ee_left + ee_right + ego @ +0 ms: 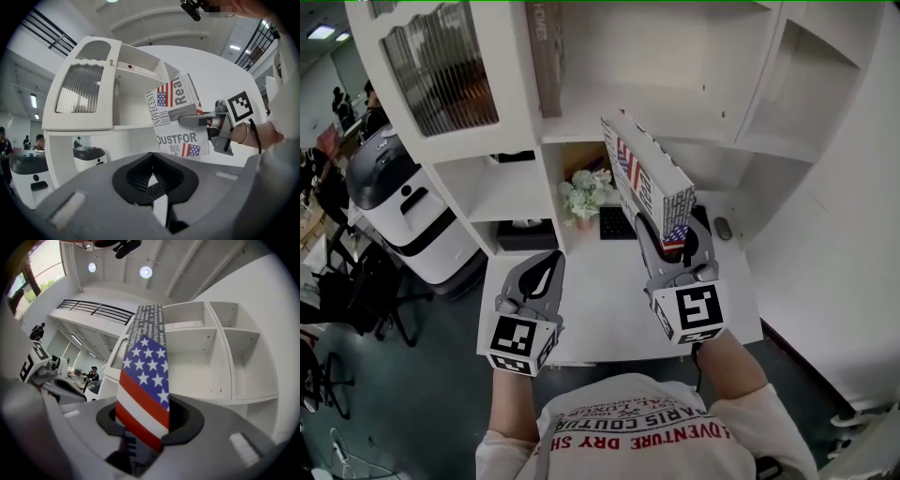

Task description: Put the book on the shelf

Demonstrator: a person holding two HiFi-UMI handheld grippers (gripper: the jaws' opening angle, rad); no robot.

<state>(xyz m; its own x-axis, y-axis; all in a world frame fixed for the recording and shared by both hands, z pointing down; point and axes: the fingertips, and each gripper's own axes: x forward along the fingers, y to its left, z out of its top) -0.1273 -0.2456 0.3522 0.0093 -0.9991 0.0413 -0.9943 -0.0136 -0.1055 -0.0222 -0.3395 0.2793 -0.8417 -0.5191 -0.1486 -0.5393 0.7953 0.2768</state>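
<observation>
The right gripper (671,236) pinches the book (645,176) by its bottom end — top-heavy, it may swing and clip the shelf (623,111) edge; the left gripper (549,262) has its jaws pressed together, empty.

One book (649,180), one shelf (609,105) (white), two grippers (549,265) (671,242)

Overhead, level views; shelf (619,112) likely shared

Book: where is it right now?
The book sits right of centre in the head view, clamped in the right gripper, held up before the white shelf unit.
</observation>
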